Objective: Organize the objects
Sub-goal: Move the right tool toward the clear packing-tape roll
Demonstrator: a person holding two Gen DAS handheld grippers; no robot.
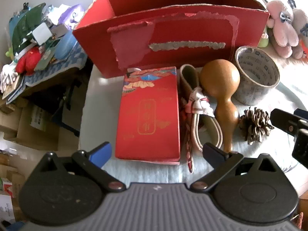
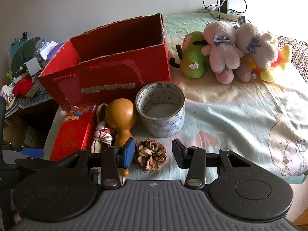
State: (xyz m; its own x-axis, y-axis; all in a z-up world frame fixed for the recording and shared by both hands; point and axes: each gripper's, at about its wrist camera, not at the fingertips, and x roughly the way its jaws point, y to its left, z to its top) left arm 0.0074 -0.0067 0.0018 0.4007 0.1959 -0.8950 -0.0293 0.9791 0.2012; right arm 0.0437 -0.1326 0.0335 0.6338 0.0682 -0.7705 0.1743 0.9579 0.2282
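On the bed, before one open red carton (image 2: pixel 107 73), sit one red gift box (image 1: pixel 150 113), one gourd (image 2: pixel 120 123), one tape roll (image 2: pixel 160 109), one pine cone (image 2: pixel 151 155) — it lies between the right hand-held gripper (image 2: pixel 153 152)'s spread fingers; the left hand-held gripper (image 1: pixel 156 151) gapes too, empty.

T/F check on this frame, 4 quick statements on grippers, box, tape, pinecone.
1. The right gripper is open with the pinecone between its fingers. True.
2. The left gripper is shut on the small red box. False: it is open and grips nothing.
3. The tape roll lies inside the big red cardboard box. False: it stands on the bedsheet in front of the box.
4. The wooden gourd lies between the small red box and the tape roll. True.
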